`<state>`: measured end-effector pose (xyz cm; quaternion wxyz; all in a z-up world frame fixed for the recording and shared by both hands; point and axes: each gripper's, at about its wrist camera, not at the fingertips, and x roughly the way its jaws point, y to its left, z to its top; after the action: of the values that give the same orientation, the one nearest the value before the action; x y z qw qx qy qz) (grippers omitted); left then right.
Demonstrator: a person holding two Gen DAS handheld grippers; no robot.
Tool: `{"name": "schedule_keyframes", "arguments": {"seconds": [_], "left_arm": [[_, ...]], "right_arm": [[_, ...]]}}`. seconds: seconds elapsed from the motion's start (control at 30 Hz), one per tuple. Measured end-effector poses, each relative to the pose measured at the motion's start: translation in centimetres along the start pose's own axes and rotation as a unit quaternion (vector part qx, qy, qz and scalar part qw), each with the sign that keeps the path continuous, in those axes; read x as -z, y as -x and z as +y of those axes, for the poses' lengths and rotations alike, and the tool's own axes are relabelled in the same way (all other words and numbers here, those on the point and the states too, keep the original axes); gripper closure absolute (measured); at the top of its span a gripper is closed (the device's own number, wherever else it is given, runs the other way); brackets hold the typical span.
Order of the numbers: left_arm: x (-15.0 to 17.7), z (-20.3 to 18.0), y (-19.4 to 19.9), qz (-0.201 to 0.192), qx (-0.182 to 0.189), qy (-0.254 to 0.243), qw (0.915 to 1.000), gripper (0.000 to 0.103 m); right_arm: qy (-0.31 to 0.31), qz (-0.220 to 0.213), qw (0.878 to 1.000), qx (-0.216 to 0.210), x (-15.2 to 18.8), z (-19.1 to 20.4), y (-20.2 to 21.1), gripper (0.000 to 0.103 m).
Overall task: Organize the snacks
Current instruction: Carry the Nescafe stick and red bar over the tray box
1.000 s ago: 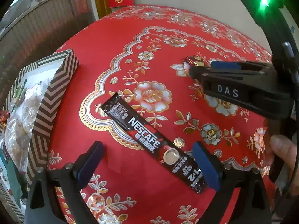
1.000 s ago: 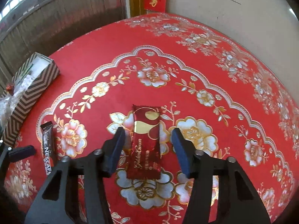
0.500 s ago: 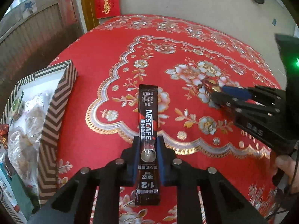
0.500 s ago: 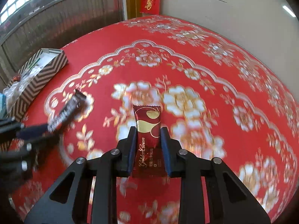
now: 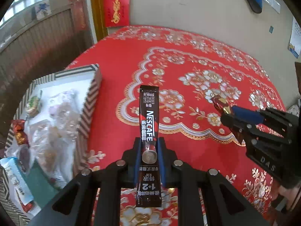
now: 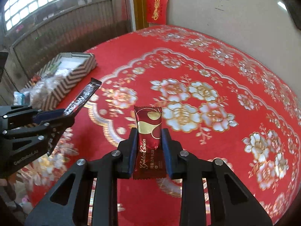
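Left gripper [image 5: 148, 162] fingers clamped on a coffee stick [image 5: 149, 131], its top jutting past the fingertips above the counter [image 5: 116, 60], right gripper [image 6: 148, 150] fingers clamped on a red candy [image 6: 149, 143], snack box [image 5: 90, 101] at the counter's left edge

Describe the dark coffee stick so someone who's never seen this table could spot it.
Over the red floral tablecloth, right of the zigzag-striped snack box, the left tool clamps it. It's the long, narrow black Nescafe sachet, unlike the short red Golden Crown candy.
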<state>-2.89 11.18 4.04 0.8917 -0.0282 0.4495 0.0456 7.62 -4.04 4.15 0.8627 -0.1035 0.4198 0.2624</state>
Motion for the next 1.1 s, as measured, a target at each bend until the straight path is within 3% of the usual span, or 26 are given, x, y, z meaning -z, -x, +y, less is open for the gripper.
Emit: {"name": "schedule_keyframes", "arguments": {"seconds": [0.47, 1.1], "left_arm": [[0.6, 4.1, 3.6, -0.063, -0.047, 0.006, 0.9969, 0.084], [1.8, 10.8, 5.5, -0.084, -0.082, 0.056, 0.9915, 0.084]], "right_arm": [[-0.019, -0.057, 0.998, -0.028, 0.0, 6.7, 3.5, 0.078], [0.029, -0.056, 0.996, -0.064, -1.7, 14.0, 2.8, 0.078]]}}
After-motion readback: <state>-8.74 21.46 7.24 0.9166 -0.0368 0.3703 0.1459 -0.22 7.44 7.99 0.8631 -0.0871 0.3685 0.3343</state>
